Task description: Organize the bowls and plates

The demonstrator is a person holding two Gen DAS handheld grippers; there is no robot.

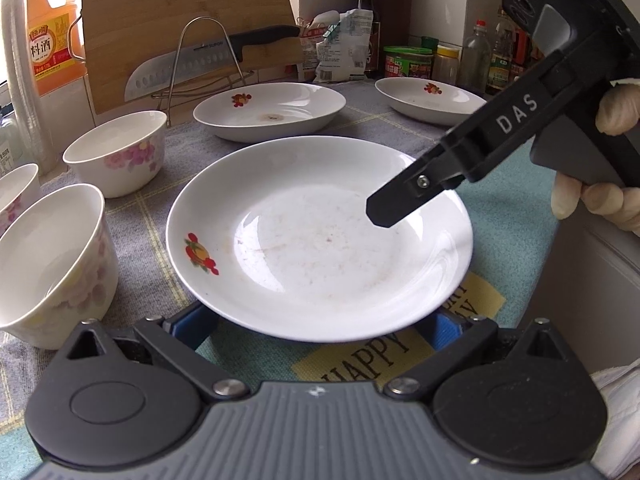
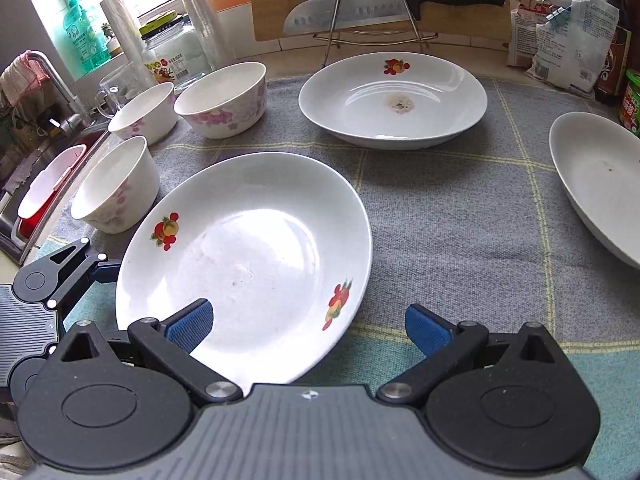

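Both grippers' fingers [image 2: 192, 326] spread wide around near plate [image 2: 256, 248].

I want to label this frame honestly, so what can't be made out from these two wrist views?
- Left tongs: in the left wrist view the near plate covers the fingertips, so contact with it is unclear.
- Right plate: cut off by the right wrist view's edge.
- Third bowl: cropped by the left wrist view's left edge.
- Sink: contents too distorted at the right wrist view's margin.
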